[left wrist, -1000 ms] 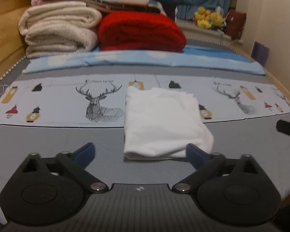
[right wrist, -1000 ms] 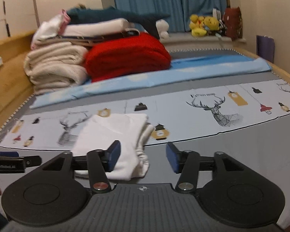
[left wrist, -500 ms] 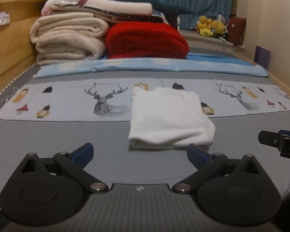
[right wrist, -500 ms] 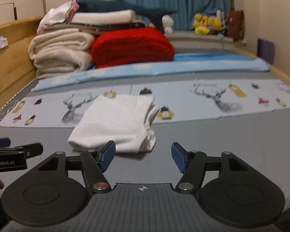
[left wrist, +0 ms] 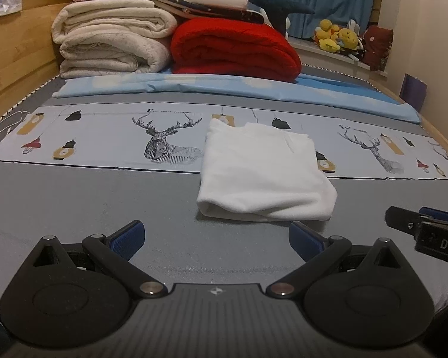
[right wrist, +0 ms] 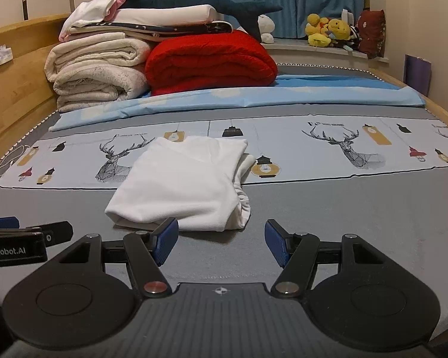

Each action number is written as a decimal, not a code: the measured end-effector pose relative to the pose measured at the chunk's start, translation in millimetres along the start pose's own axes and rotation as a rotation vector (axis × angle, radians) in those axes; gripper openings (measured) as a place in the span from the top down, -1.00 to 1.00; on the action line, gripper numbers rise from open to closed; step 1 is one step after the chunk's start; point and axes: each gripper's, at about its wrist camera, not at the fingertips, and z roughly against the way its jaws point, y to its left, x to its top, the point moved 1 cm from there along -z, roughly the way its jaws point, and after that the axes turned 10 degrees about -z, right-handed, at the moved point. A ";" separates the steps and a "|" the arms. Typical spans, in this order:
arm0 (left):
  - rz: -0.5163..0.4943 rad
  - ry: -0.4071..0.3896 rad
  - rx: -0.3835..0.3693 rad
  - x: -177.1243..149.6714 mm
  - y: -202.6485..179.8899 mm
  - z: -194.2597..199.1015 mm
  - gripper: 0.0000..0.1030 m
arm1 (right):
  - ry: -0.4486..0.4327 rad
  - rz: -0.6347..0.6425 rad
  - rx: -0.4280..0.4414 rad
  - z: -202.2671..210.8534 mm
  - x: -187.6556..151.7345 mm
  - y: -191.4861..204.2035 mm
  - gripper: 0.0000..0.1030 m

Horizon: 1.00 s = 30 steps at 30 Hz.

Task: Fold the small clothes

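A white garment [left wrist: 262,173] lies folded into a small rectangle on the grey bed sheet, partly on the deer-print cloth [left wrist: 104,143]. My left gripper [left wrist: 216,235] hangs open just short of the garment's near fold, nothing between its blue pads. In the right wrist view the same garment [right wrist: 185,185] sits ahead and a little left. My right gripper [right wrist: 221,240] is open and empty, and its left pad [right wrist: 165,238] is close to the garment's near edge. Each gripper shows at the side of the other's view: the right one [left wrist: 427,226], the left one [right wrist: 30,232].
Rolled cream blankets [left wrist: 110,44], a red blanket [left wrist: 233,50] and stacked linens fill the bed's far end. A light blue sheet [left wrist: 224,89] lies in front of them. A wooden bed side [left wrist: 15,47] runs along the left. Plush toys [right wrist: 328,29] sit on the sill by the blue curtain.
Both grippers have drawn back toward the near edge of the bed, so the folded garment now lies just ahead of the fingers instead of between them. The right jaws have widened a little.
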 end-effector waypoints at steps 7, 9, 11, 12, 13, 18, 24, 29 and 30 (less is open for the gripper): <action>-0.015 -0.003 -0.006 0.0 -4.1 -5.4 -0.99 | 0.004 0.027 0.027 -3.5 -2.2 9.1 -0.32; -0.016 0.000 -0.014 0.1 -4.7 -7.3 -0.99 | 0.000 0.043 0.033 -3.1 -2.6 11.9 -0.33; -0.018 0.000 -0.014 -0.1 -5.7 -8.4 -0.99 | -0.003 0.052 0.036 -2.8 -2.7 14.1 -0.34; -0.019 0.000 -0.016 0.0 -6.1 -8.6 -0.99 | -0.003 0.053 0.038 -3.0 -2.5 14.0 -0.34; -0.019 -0.001 -0.018 0.0 -6.6 -8.8 -0.99 | -0.002 0.052 0.038 -3.3 -2.3 14.0 -0.34; -0.023 -0.005 -0.028 -0.3 -8.0 -8.4 -0.99 | 0.001 0.049 0.045 -2.9 -1.9 14.0 -0.35; -0.023 -0.007 -0.030 -0.2 -8.1 -8.4 -0.99 | 0.000 0.064 0.056 -0.8 -3.1 15.5 -0.38; -0.029 -0.009 -0.036 -0.5 -7.7 -8.5 -0.99 | 0.000 0.071 0.060 0.0 -4.0 17.5 -0.38; -0.030 -0.010 -0.037 -0.6 -7.9 -8.4 -0.99 | 0.000 0.074 0.060 0.0 -4.1 18.0 -0.39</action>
